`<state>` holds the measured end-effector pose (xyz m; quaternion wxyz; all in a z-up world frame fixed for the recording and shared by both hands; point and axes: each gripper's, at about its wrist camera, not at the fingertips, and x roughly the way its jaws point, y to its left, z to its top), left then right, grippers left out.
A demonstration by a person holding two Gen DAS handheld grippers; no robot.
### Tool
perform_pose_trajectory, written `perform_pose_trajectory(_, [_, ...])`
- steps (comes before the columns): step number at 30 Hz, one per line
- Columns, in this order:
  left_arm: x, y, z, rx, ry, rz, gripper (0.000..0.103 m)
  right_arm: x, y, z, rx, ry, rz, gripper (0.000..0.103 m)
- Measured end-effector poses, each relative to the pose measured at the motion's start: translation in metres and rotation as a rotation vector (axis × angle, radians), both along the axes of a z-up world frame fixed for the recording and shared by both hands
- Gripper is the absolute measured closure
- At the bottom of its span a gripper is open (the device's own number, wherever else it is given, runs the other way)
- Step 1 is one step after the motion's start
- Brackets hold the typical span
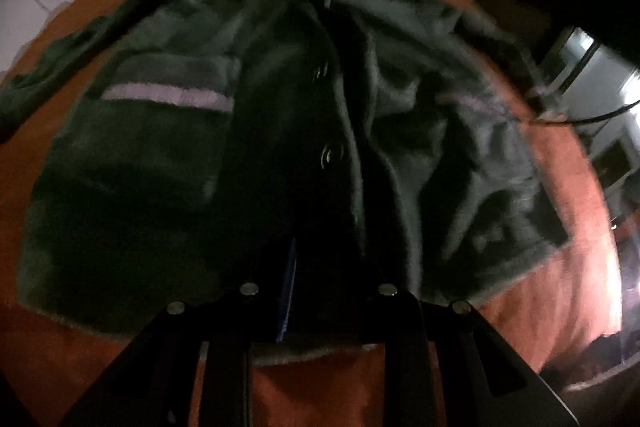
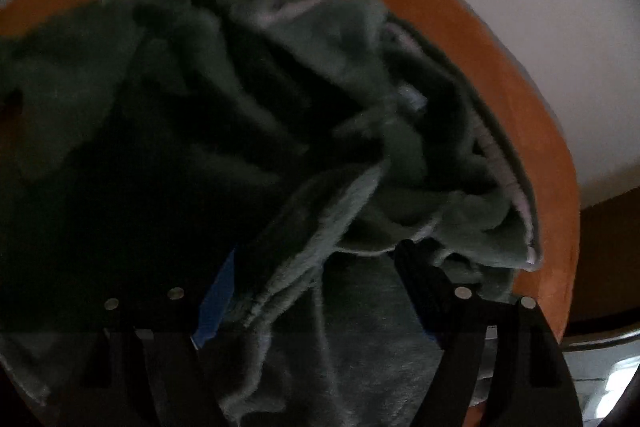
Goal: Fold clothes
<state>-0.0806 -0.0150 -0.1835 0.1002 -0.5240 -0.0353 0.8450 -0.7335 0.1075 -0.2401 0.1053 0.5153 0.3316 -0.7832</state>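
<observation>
Here, your dark green fleece jacket [image 1: 168, 163] with pale grey chest stripes lies spread, front up, on the round orange table [image 1: 560, 291].

Your left gripper [image 1: 320, 291] hangs over the jacket's lower hem at the button placket, its fingers narrowly apart; whether they pinch the dark cloth, you cannot tell from here. Your right gripper [image 2: 316, 283] stands wide open over bunched fleece near the collar, a loose fold between its fingers, not pressed.

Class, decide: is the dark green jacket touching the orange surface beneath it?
Touching. The left wrist view shows the jacket spread flat on the orange surface, its hem lying directly on it.
</observation>
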Motion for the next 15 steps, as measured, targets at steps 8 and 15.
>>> perform_pose_trajectory(8, [0.016,0.000,-0.022,-0.040,0.009,-0.050,0.079,-0.016,0.101,0.023,-0.382,-0.106,-0.146,0.026])
perform_pose_trajectory(15, [0.014,0.001,-0.022,-0.051,0.019,-0.060,0.078,0.009,0.129,0.047,-0.577,-0.108,-0.126,0.026])
